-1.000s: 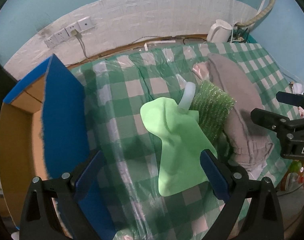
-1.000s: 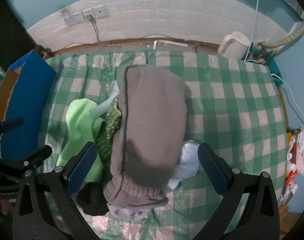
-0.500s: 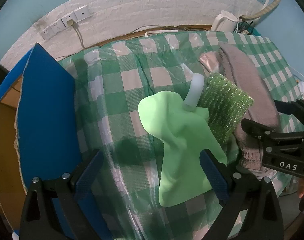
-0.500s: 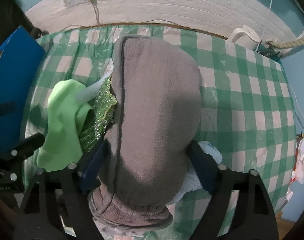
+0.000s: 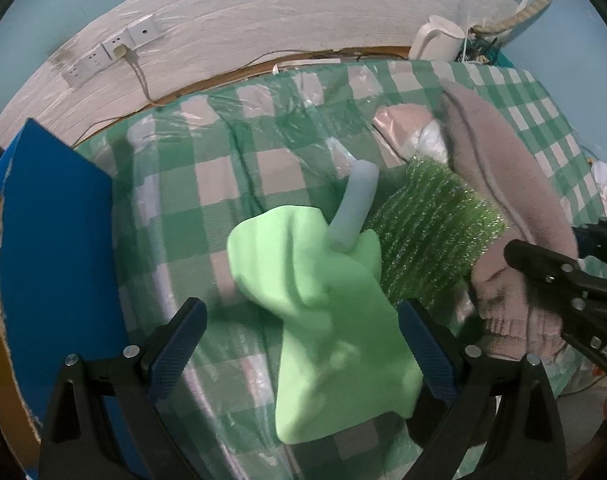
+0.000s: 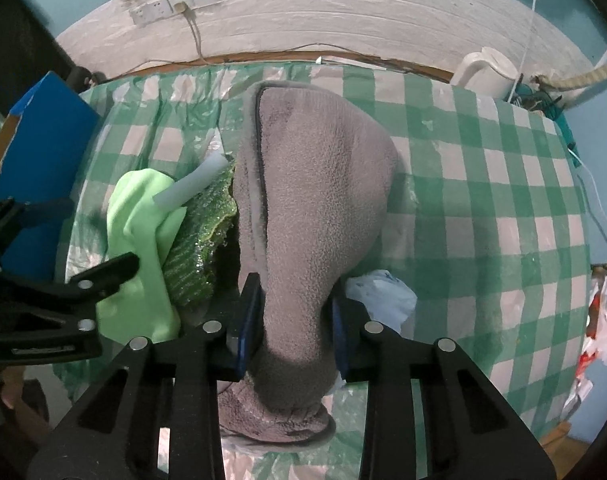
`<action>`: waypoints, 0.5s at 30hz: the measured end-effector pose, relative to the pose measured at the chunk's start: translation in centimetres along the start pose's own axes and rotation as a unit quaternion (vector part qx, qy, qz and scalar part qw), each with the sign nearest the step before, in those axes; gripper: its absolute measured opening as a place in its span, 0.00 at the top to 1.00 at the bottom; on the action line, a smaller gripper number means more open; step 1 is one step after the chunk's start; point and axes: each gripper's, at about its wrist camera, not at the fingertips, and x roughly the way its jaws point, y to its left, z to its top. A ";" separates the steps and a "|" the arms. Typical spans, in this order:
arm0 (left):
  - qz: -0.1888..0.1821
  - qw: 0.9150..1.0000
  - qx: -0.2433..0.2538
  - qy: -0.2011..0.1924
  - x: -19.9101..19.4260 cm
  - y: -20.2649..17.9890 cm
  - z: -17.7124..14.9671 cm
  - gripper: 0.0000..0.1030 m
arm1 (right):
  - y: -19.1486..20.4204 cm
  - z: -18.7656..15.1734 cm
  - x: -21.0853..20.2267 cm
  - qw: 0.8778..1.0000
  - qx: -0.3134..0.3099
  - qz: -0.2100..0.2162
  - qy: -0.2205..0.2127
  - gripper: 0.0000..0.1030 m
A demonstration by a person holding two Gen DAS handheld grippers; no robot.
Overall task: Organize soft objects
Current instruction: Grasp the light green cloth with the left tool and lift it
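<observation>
A grey fleece hat [image 6: 319,184] lies on the green checked tablecloth [image 6: 483,200]. My right gripper [image 6: 295,320] is shut on its near end, the blue pads squeezing the fabric. The hat also shows in the left wrist view [image 5: 503,200]. A light green cloth [image 5: 327,312] lies between the pads of my left gripper [image 5: 303,348], which is open above it. A white foam tube [image 5: 353,212] rests on the cloth. A sparkly green scrubber [image 5: 431,236] lies between cloth and hat.
A blue-sided cardboard box [image 5: 51,248] stands at the table's left edge. A white kettle [image 6: 487,72] and cables sit at the back right. A crumpled white plastic bag [image 6: 383,296] lies beside the hat. Wall sockets [image 5: 111,52] are behind.
My right gripper has moved forward over the hat and closed on its near end. My left gripper has moved closer to the green cloth, still open.
</observation>
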 end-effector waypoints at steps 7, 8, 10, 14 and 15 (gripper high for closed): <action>0.008 1.000 0.003 0.025 2.0 -0.9 0.6 0.06 | -0.6 -0.2 -0.2 1.000 0.001 0.006 0.000 0.71; 0.011 1.000 0.003 0.029 2.3 -0.9 0.6 0.07 | -0.7 -0.2 -0.2 1.000 0.001 0.005 -0.002 0.71; 0.011 0.999 0.004 0.036 2.9 -0.8 0.4 0.17 | -0.9 -0.3 -0.5 1.000 0.001 0.002 -0.005 0.71; 0.038 0.999 0.017 0.014 2.6 -0.8 -0.1 0.48 | -1.4 -0.3 -1.2 1.000 0.010 0.002 -0.013 0.71; 0.041 0.999 0.019 0.014 2.6 -0.9 -0.1 0.57 | -1.5 -0.3 -1.3 1.000 0.012 0.003 -0.014 0.71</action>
